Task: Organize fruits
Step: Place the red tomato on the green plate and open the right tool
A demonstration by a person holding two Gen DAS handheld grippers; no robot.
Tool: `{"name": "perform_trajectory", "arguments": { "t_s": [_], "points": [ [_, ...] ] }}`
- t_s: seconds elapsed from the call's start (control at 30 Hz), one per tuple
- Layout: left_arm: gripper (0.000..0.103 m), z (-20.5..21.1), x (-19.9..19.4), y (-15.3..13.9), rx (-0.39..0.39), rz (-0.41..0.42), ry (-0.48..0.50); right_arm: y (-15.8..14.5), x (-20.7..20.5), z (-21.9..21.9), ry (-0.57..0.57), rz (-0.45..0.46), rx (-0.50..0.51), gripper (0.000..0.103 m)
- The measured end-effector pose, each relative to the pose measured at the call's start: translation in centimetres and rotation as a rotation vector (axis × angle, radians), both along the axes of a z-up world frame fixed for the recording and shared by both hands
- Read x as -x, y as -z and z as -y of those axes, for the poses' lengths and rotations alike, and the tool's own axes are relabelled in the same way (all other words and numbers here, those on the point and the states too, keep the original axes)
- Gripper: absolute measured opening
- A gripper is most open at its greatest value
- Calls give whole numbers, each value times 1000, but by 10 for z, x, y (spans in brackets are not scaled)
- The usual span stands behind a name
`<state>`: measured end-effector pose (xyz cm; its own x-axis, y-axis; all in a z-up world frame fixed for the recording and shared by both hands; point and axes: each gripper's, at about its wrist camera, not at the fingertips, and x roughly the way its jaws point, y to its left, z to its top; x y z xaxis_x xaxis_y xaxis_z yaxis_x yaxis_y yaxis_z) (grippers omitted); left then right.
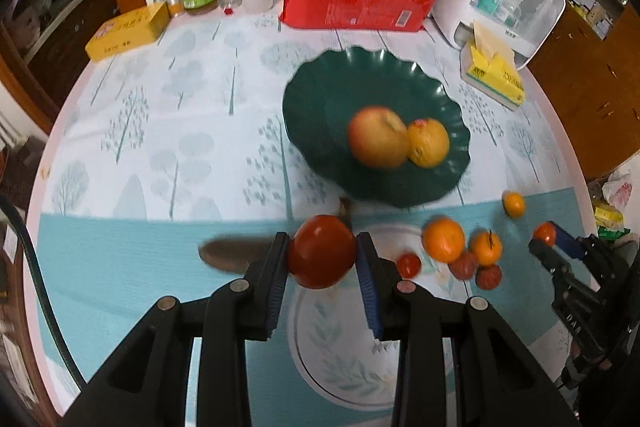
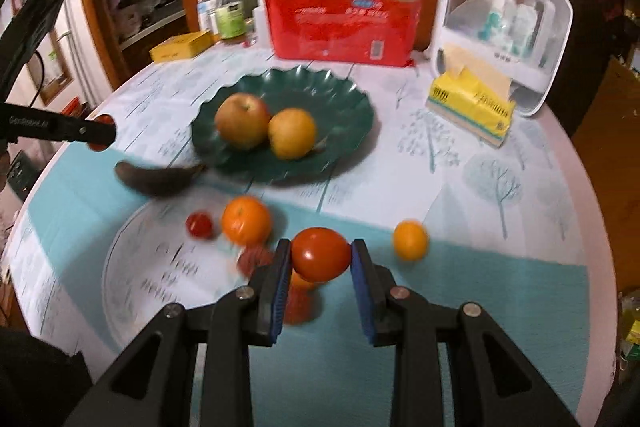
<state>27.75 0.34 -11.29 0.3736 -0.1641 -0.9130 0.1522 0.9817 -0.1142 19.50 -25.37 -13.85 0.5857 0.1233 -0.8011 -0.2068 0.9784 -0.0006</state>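
The left gripper (image 1: 322,257) is clamped on a large red tomato (image 1: 322,255), its 2 blue pads pressing the fruit's left and right flanks. The right gripper (image 2: 320,254) grips a second red tomato (image 2: 320,253) the same way, across the widest part. Both fruits appear lifted above the pale leaf-print plate (image 1: 344,367) at the near edge of the table; motion blur makes the exact height uncertain.

Farther away sits the dark green scalloped plate (image 1: 316,95), already carrying an apple (image 1: 377,137) touching an orange-yellow citrus (image 1: 428,143). Left on or around the near plate are a mandarin (image 1: 443,239), a smaller stemmed mandarin (image 1: 485,247), a small red tomato (image 1: 409,265), 2 reddish rough-skinned fruits (image 1: 488,275) and, right of them, a tiny orange (image 1: 513,204). A dark, overripe banana (image 2: 160,179) lies just beside the green plate's near-left rim.

The tomatoes look smooth, glossy and fairly light, with thin skin that would bruise or split under hard squeeze, so a gentle hold across the middle suits them; the slick skin may slip if grip loosens. The banana seems soft and is probably best taken mid-length.
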Motion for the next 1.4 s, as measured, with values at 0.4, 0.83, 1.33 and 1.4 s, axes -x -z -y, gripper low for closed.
{"name": "perform_trajectory", "arguments": {
  "t_s": [0.4,0.83,1.33,1.4],
  "points": [
    [32,-4,-72,-3,10,50,40,-6,-71,-19,30,45,31,30],
    [32,2,-123,36,48,-13,65,24,-131,-27,85,-8,-10,30],
    [60,21,-132,73,69,-53,107,50,-140,-18,143,-65,-89,36],
    [61,21,-130,69,64,-43,113,50,-140,-15,158,-69,-98,42]
  ]
}}
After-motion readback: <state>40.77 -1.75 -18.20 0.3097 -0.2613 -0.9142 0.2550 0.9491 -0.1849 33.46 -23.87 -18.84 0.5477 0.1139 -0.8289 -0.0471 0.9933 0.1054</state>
